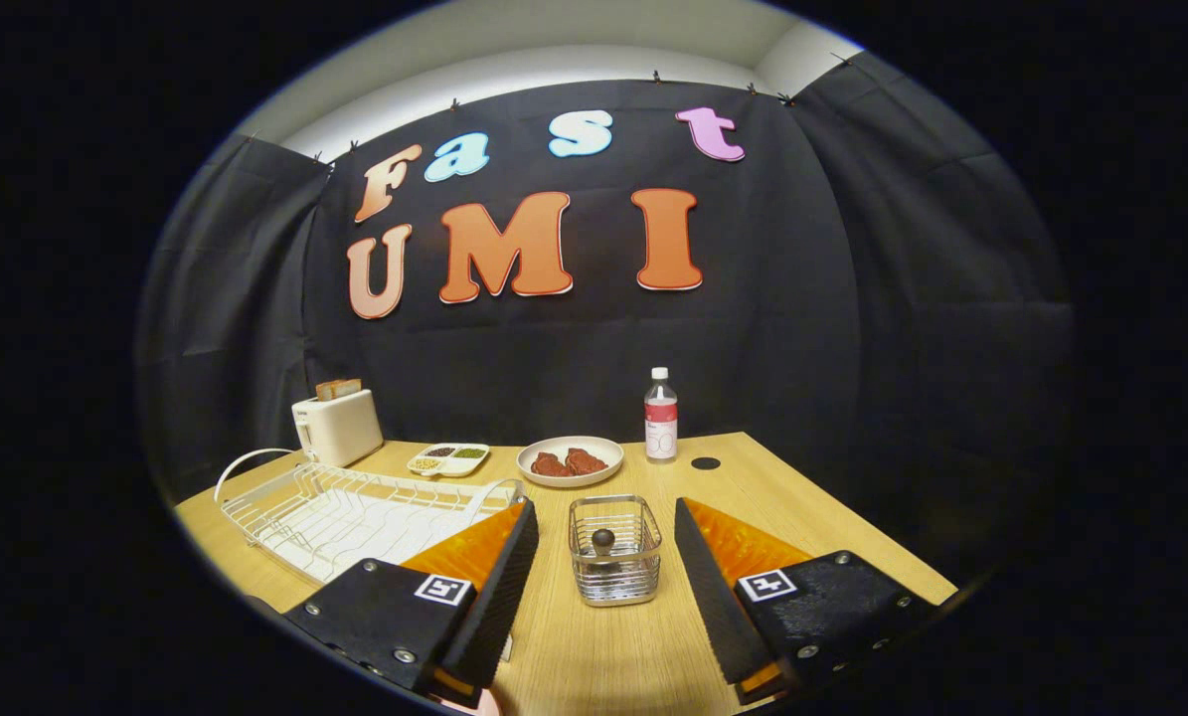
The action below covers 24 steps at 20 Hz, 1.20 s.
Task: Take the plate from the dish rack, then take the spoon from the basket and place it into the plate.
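Two fingers of the hand-held gripper (605, 572) stand wide apart, holding nothing, above the wooden counter (594, 646). Between them sits a wire basket (614, 550) with a dark round spoon handle (603, 541) poking up inside. Left of the left finger lies the white dish rack (335, 507). Beyond the basket rests a plate (570, 461) bearing red pieces.

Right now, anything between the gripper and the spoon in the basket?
Nothing visible. The gripper is open, with the wire basket between its fingertips on bare table. The spoon handle stands upright inside; the basket's walls surround it, but its top is open.
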Each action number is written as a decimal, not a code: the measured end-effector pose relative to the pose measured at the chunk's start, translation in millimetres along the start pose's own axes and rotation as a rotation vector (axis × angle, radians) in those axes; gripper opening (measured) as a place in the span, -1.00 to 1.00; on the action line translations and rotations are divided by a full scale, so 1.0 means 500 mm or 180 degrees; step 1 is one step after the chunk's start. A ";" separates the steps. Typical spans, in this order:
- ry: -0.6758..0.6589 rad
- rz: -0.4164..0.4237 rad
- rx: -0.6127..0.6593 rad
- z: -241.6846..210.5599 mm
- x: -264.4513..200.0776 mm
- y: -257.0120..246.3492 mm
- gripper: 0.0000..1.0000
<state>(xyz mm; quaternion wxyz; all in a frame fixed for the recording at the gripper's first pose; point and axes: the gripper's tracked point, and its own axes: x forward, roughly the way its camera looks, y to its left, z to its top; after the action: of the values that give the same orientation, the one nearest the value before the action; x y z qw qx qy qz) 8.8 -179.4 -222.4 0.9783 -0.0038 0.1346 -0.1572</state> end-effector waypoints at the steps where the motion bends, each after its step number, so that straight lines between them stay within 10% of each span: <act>1: 0.0029 0.0001 -0.0022 -0.017 0.015 0.000 0.60; 14: 0.0443 0.0009 -0.0065 -0.081 0.114 0.028 -0.74; 24: 0.0207 0.0098 -0.0136 0.071 0.084 0.039 -0.84</act>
<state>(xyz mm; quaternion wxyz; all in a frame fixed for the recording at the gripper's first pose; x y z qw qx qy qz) 62.7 -175.2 -200.0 0.9754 -0.0175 0.1698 -0.1393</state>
